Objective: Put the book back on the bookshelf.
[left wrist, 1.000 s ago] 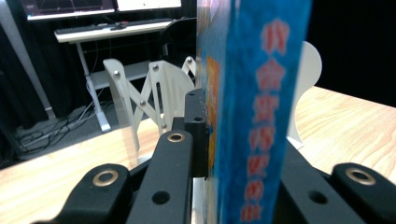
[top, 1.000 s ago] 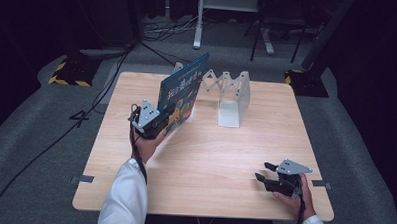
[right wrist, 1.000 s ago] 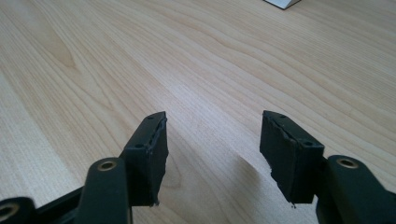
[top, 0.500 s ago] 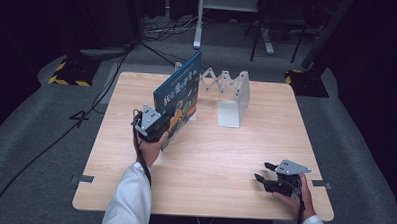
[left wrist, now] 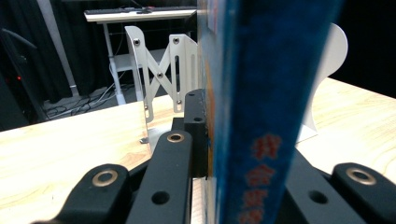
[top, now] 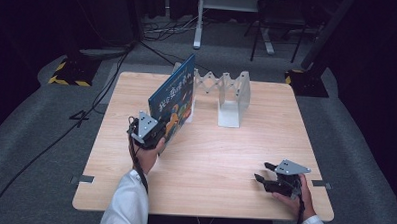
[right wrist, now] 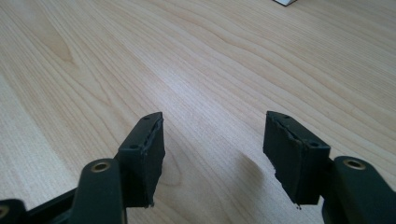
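Left gripper (top: 158,132), black jaws pinching the lower edge of a thin blue hardcover book (top: 173,101), glossy, upright on the pale wood-grain table (top: 209,162), far end beside a white metal accordion-lattice book rack (top: 232,95). Book's flat spine (left wrist: 261,93) between the jaws, rack's riveted slats (left wrist: 161,70) behind. Right gripper (right wrist: 215,154) near the front right corner, ridged pads spread, nothing between.

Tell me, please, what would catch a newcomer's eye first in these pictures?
A blue book standing upright near the table's middle, clamped at its near end by the left gripper. Just behind it sits a white expanding rack. The right gripper rests at the near right corner of the table, jaws open and empty.
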`<act>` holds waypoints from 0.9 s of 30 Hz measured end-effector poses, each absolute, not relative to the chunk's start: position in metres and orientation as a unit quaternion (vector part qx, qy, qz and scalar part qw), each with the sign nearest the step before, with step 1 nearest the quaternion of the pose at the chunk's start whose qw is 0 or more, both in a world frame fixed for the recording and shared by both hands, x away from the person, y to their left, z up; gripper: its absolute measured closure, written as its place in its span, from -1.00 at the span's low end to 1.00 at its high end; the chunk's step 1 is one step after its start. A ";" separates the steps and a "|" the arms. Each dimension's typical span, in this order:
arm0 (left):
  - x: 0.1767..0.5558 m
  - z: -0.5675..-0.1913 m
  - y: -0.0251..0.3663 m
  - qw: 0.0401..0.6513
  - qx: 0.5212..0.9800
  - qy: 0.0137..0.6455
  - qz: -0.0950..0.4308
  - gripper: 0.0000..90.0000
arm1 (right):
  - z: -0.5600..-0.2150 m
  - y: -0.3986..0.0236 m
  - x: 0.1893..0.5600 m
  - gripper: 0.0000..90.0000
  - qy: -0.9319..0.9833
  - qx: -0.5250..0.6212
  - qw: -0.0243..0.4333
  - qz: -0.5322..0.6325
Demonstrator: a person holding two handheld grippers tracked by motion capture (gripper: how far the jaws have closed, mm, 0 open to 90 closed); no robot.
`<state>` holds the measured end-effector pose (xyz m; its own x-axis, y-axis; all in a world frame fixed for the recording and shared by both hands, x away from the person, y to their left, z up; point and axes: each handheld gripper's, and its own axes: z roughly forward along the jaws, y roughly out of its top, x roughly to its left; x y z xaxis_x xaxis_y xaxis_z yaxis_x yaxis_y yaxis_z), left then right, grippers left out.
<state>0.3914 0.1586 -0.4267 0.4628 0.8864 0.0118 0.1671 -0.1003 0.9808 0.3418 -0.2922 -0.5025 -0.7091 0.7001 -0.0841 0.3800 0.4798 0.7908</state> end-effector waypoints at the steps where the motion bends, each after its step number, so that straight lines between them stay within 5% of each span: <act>1: 0.391 -0.427 0.159 0.540 0.663 0.397 0.333 0.83 | -0.503 -0.292 0.342 -0.13 0.836 0.323 0.203 0.394; 13: 0.375 -0.426 0.168 0.540 0.668 0.396 0.325 0.84 | -0.503 -0.291 0.342 -0.13 0.837 0.322 0.205 0.391; 27: 0.422 -0.421 0.142 0.522 0.657 0.429 0.333 0.82 | -0.503 -0.291 0.342 -0.13 0.839 0.321 0.204 0.391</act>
<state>0.4223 0.1420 -0.4208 0.4100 0.9120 -0.0099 0.2161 -0.0866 0.9725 0.3419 -0.2912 -0.5028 -0.7115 0.6967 -0.0910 0.3785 0.4891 0.7858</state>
